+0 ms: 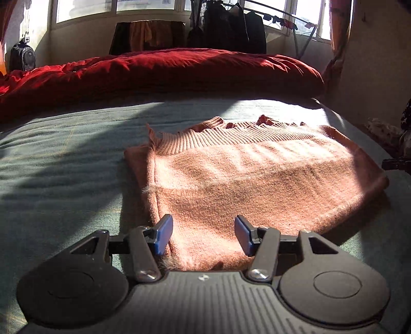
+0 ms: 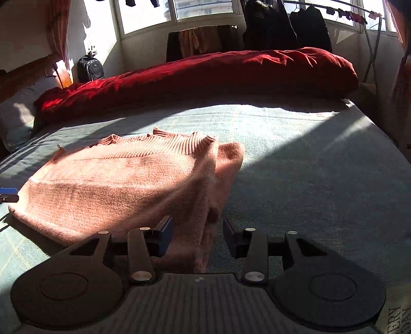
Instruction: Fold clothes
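Pink fuzzy knitted sweater (image 1: 257, 179) is seen part-folded on the grey-green bed (image 1: 64, 159), its near edge straddled but ungripped by half-open left tongs (image 1: 204, 237) and right tongs (image 2: 197, 235), final fold judged outstanding.

harsh sun from blown-out windows (image 1: 84, 10), deep shadows across bed (image 1: 64, 154), fisheye-bent edges, sharp focus

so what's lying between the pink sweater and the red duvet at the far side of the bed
Nothing: only a bare strip of the grey-green bedcover separates the pink sweater from the red duvet. Both wrist views show it, partly sunlit and partly in shadow.
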Tool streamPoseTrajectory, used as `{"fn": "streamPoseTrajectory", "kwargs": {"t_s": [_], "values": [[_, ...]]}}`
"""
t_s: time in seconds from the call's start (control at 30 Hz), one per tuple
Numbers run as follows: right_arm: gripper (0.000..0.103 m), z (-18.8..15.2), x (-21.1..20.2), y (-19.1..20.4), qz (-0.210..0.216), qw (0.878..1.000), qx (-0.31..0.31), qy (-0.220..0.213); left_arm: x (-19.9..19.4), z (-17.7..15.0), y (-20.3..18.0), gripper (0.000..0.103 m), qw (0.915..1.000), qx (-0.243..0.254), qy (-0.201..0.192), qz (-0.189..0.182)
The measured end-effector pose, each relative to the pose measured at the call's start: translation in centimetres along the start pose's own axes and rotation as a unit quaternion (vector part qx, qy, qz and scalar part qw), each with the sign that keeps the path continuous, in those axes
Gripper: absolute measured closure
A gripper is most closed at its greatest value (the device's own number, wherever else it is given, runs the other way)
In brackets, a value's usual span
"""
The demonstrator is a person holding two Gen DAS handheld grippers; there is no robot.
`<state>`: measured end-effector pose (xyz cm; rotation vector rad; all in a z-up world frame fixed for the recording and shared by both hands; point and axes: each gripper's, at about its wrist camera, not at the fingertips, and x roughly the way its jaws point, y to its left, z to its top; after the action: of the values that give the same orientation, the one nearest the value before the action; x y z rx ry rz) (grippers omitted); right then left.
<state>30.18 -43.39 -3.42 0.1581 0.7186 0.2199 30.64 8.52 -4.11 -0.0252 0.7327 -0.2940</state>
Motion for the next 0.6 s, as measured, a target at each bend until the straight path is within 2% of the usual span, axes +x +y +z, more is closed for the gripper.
{"fn": "streamPoseTrajectory", "kwargs": {"t_s": [0.1, 0.17, 0.2, 0.23, 0.27, 0.47, 0.6], "values": [[0.057, -0.3, 1.6, -1.5, 0.044, 0.997, 0.064, 0.011, 0.5, -0.7, 1.1, 0.041, 0.9986, -0.053, 0.008, -0.004], [0.080, -0.5, 2.3, -2.0, 0.059, 0.994, 0.092, 0.014, 1.0, -1.1, 1.7, 0.045, 0.9964, -0.081, 0.019, -0.014], [0.094, -0.6, 2.5, -2.2, 0.066, 0.992, 0.106, 0.014, 1.3, -1.3, 1.9, 0.053, 0.9951, -0.093, 0.025, -0.020], [0.094, -0.7, 2.3, -2.3, 0.074, 0.990, 0.119, 0.008, 1.1, -1.2, 2.1, 0.066, 0.9943, -0.101, 0.026, -0.022], [0.094, -0.6, 1.9, -2.3, 0.076, 0.990, 0.123, 0.004, 0.9, -1.1, 2.3, 0.094, 0.9935, -0.108, 0.026, -0.022], [0.095, -0.6, -0.8, -1.7, 0.073, 0.992, 0.099, 0.009, -1.0, -0.9, 3.2, 0.093, 0.9911, -0.126, 0.015, -0.039], [0.095, -1.7, -0.1, -2.6, 0.036, 0.994, 0.096, 0.029, 0.9, -1.8, 3.5, 0.091, 0.9912, -0.122, 0.045, -0.021]]}}
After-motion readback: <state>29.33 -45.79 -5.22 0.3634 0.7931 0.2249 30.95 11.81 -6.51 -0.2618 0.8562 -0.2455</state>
